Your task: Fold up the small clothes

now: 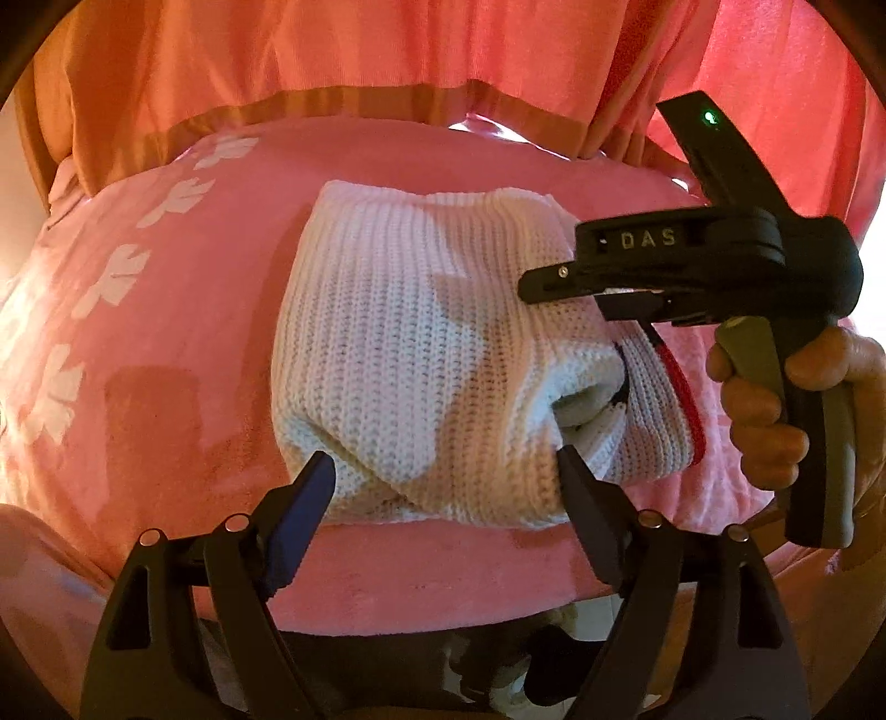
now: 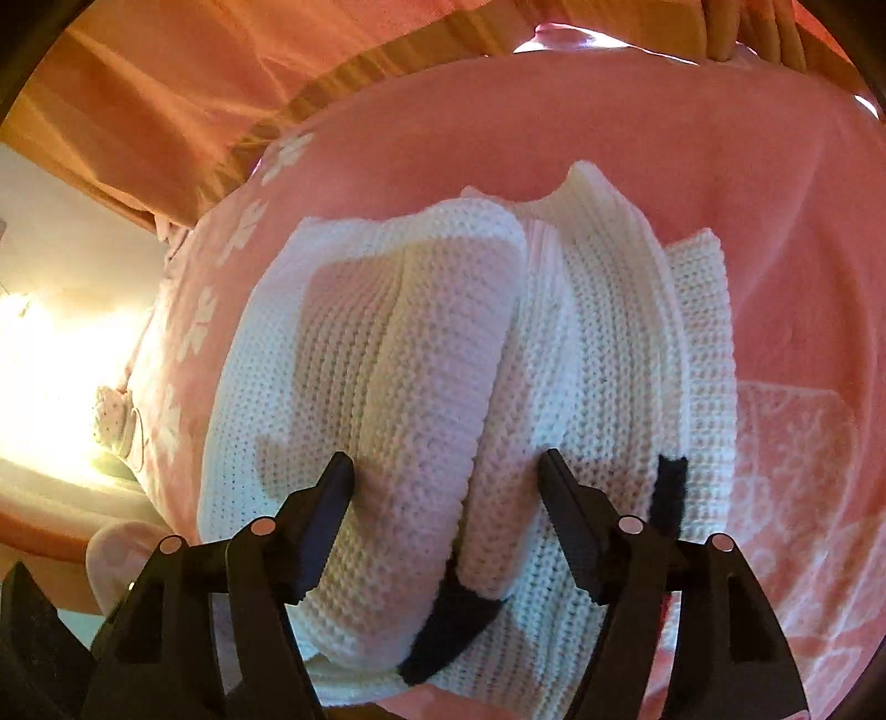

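A white ribbed knit sweater (image 1: 421, 343) lies folded into a thick bundle on a pink blanket (image 1: 183, 332). Black and red trim shows at its right side. My left gripper (image 1: 446, 469) stands open over the bundle's near edge, its fingers wide apart and pressing on nothing. My right gripper (image 1: 531, 285) comes in from the right above the sweater, with a hand (image 1: 769, 415) on its handle. In the right wrist view the right gripper (image 2: 447, 471) is open, its fingertips straddling a rolled fold of the sweater (image 2: 421, 360) without pinching it.
The pink blanket (image 2: 637, 127) carries white snowflake prints (image 1: 111, 277) along its left side. A pink and orange curtain (image 1: 387, 50) hangs right behind it. Bright light and a small spotted object (image 2: 113, 421) sit past the blanket's left edge.
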`<state>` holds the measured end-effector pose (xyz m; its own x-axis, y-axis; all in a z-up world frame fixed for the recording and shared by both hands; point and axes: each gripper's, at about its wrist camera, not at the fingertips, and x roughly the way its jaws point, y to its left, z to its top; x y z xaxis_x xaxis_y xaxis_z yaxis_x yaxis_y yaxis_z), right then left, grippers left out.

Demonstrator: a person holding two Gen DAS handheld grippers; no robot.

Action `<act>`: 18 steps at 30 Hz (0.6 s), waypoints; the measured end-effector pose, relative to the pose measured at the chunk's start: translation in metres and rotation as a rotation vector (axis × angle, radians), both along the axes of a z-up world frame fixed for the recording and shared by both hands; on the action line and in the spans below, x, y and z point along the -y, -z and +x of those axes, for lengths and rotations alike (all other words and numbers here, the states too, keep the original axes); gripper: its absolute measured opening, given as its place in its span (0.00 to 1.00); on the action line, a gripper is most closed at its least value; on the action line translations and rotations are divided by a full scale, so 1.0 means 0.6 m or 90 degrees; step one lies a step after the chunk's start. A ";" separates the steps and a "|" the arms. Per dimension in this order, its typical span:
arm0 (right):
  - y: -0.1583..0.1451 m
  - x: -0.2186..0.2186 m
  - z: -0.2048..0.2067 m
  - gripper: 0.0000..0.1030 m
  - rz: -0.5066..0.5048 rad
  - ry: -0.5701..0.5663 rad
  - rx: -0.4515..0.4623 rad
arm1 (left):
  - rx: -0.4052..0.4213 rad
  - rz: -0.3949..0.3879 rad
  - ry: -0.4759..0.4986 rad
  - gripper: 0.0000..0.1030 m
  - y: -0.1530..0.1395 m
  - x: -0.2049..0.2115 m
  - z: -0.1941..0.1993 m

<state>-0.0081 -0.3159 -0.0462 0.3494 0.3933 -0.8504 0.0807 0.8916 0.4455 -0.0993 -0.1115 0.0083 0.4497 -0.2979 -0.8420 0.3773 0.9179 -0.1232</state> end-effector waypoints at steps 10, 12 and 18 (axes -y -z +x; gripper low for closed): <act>0.001 0.013 0.005 0.69 0.080 0.025 -0.013 | -0.012 0.010 0.004 0.77 0.009 0.000 -0.007; 0.000 0.007 0.009 0.69 0.078 0.016 -0.013 | -0.017 0.006 0.004 0.81 0.009 -0.005 -0.009; 0.002 -0.008 0.015 0.69 0.053 0.003 -0.014 | -0.032 -0.030 0.000 0.84 0.007 -0.050 -0.021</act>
